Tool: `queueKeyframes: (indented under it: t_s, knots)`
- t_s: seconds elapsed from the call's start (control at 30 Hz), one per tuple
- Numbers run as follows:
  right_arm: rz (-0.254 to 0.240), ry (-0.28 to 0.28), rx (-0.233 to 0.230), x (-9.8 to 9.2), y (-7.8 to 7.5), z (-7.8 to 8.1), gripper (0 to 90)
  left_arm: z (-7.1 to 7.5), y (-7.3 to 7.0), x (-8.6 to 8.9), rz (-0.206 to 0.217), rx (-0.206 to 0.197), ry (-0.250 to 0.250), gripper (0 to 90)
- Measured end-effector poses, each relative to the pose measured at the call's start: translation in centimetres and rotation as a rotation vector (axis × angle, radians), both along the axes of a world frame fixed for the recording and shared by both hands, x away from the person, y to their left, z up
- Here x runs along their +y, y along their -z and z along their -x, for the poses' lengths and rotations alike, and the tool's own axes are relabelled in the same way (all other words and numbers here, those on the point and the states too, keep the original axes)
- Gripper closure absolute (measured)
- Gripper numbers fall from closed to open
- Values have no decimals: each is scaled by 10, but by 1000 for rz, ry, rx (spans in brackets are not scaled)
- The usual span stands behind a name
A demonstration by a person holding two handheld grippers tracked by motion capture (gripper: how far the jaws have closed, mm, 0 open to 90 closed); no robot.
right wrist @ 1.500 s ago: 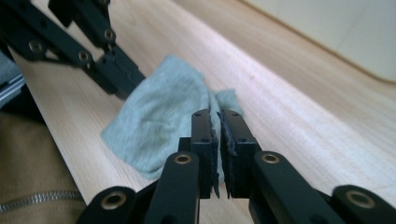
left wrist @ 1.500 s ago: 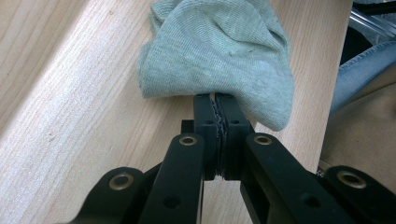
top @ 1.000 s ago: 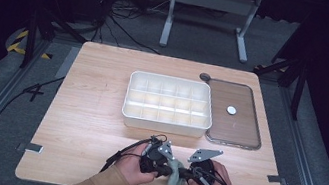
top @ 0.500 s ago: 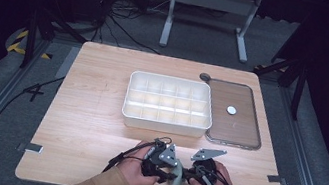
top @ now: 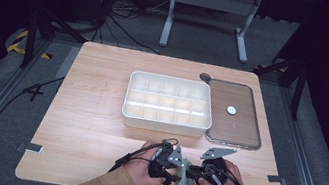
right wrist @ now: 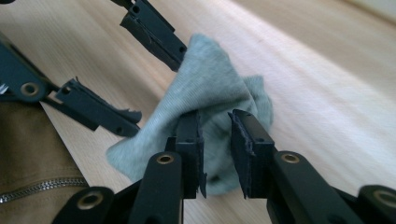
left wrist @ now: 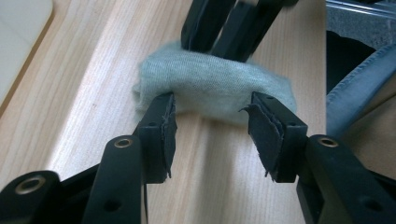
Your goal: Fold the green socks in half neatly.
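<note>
Two grippers meet over a small grey-green cloth (top: 182, 175) near the front edge of the wooden table (top: 93, 111). We find the left gripper (left wrist: 212, 123) released, its jaws spread wide with the cloth's near edge between them; whether the pads touch the fabric we cannot tell. The right gripper (right wrist: 215, 140) has its jaws narrowly parted around a raised fold of the cloth; we cannot tell whether it is gripping. The cloth lies bunched on the wood. Farther back we note a white compartment tray (top: 166, 121) and, just beside it, a brown lid (top: 233, 129) lying flat.
</note>
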State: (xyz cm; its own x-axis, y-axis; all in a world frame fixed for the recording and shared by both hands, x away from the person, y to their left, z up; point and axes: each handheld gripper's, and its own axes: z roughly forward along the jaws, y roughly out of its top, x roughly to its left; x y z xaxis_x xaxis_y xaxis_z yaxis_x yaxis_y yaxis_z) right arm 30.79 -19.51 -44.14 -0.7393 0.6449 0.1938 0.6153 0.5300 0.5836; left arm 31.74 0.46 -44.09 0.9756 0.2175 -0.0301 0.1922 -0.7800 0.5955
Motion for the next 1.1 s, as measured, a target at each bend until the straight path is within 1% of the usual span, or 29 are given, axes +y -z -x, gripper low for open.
queueKeyframes:
  t_s: [0.03,0.07,0.1,0.13,0.2,0.27,0.3,0.33,0.4,0.47,0.5,0.53,0.67,0.7,0.8,0.93,1.0,1.1]
  knots:
    - [2,5,-14,-3,-4,1,735,0,0,-1,5,2,-7,517]
    - [2,5,-14,-3,-4,1,735,0,0,-1,5,2,-7,514]
    - [4,6,-32,-7,-10,1,738,-1,0,-2,4,-10,6,514]
    - [5,9,-34,-10,-13,2,742,0,0,-3,6,-3,-1,514]
    - [8,26,-37,-19,-16,1,747,0,0,-4,12,2,1,514]
    - [9,54,-30,-28,-14,-1,765,0,0,-5,12,-3,4,515]
    - [9,54,-30,-28,-14,-1,765,0,0,-5,12,-3,4,516]
    - [11,63,-16,-33,-12,-2,772,0,0,-6,12,0,7,516]
    - [8,65,32,-39,-2,-6,779,1,0,-7,14,-3,7,520]
    - [-16,60,67,-42,7,-10,802,1,-1,-8,16,-7,11,520]
    - [-29,52,89,-43,10,-11,807,1,-1,-8,21,-8,14,521]
    - [-41,49,102,-42,12,-12,814,2,-1,-8,24,-11,14,521]
    - [-61,40,123,-38,15,-12,830,2,-2,-8,51,-26,32,521]
    - [-61,37,121,-36,16,-12,831,2,-2,-8,53,-24,35,520]
    - [-74,25,130,-29,19,-10,831,2,1,-11,43,-33,46,519]
    - [-75,13,132,-23,20,-8,826,0,6,-15,36,-39,53,506]
    - [-64,13,125,-21,20,-8,823,0,9,-17,39,-39,57,501]
    - [-66,16,133,-22,20,-7,820,-1,10,-19,36,-42,56,495]
